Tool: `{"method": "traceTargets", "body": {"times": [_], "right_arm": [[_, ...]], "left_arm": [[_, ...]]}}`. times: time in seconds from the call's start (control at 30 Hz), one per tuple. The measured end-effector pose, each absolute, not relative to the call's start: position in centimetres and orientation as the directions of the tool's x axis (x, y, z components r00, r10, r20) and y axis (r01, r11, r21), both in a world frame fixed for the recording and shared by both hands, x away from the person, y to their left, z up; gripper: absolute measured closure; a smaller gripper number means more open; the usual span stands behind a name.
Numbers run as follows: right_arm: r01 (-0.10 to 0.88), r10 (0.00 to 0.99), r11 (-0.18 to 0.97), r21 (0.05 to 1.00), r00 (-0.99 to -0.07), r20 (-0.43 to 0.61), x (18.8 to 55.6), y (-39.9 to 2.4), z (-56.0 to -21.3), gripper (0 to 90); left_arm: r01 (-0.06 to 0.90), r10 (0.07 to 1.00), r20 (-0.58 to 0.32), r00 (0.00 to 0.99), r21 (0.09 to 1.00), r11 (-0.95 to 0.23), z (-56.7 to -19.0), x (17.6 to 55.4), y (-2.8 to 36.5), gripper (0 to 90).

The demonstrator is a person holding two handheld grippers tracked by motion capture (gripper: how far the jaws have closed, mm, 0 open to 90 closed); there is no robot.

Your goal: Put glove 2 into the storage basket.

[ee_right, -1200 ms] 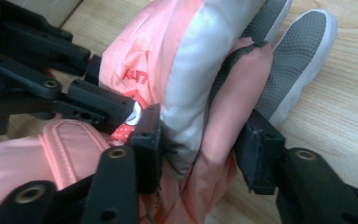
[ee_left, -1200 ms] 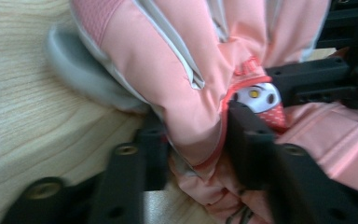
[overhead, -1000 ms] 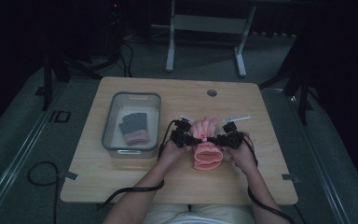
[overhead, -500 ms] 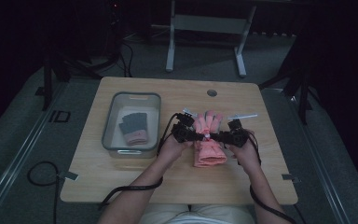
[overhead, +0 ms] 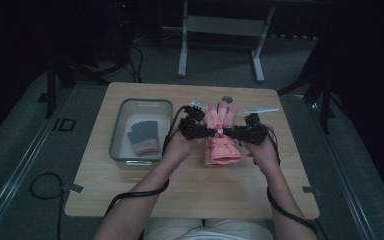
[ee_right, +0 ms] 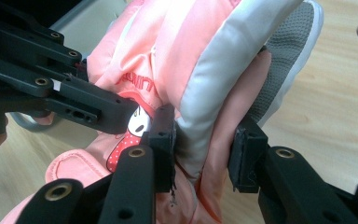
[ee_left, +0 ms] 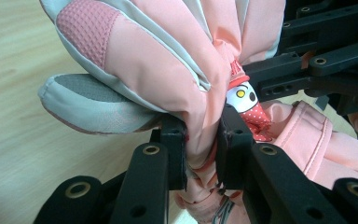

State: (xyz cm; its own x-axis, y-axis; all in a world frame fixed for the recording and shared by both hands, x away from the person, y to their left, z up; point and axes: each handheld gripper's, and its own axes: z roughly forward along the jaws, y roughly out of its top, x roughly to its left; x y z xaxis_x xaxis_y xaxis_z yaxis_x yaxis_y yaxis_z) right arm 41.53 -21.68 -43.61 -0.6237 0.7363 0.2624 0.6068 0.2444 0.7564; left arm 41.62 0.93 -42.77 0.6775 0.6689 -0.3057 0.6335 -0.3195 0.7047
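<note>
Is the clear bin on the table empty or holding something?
Holding something: the bin contains a dark grey glove with a pinkish cuff, lying flat.

The high view looks forward and down over the whole table (overhead: 130,200). Both gripper views sit very close, sharing the pink glove (ee_left: 168,60) from opposite sides.

High view dim, dark surroundings; 2 gripper views bright, close foreground slightly soft.

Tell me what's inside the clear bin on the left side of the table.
In the clear bin lie a dark grey glove and, partly under it, something with a pinkish cuff, likely another glove. Whatever sits under those is covered and cannot be made out.
</note>
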Motion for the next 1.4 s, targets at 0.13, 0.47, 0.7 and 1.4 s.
{"method": "traceTargets", "body": {"times": [0.13,0.47,0.7,1.4], "right_arm": [[0.592,0.726,0.257,0.764,-0.64,0.251,41.6,-20.9,-42.6,66.6],[0.573,0.712,0.262,0.776,-0.658,0.245,42.0,-19.1,-40.8,66.6],[0.561,0.706,0.265,0.785,-0.667,0.239,42.4,-17.7,-39.6,66.6],[0.535,0.648,0.295,0.792,-0.721,0.245,43.5,-12.0,-38.4,66.6]], "left_arm": [[0.629,0.675,-0.295,0.676,0.708,-0.321,-41.9,41.4,1.7,75.7],[0.622,0.686,-0.282,0.671,0.718,-0.313,-39.9,41.5,3.6,75.5],[0.619,0.7,-0.276,0.659,0.728,-0.296,-38.9,41.5,4.9,75.5],[0.624,0.759,-0.227,0.611,0.728,-0.285,-37.2,40.7,10.4,75.4]]}}
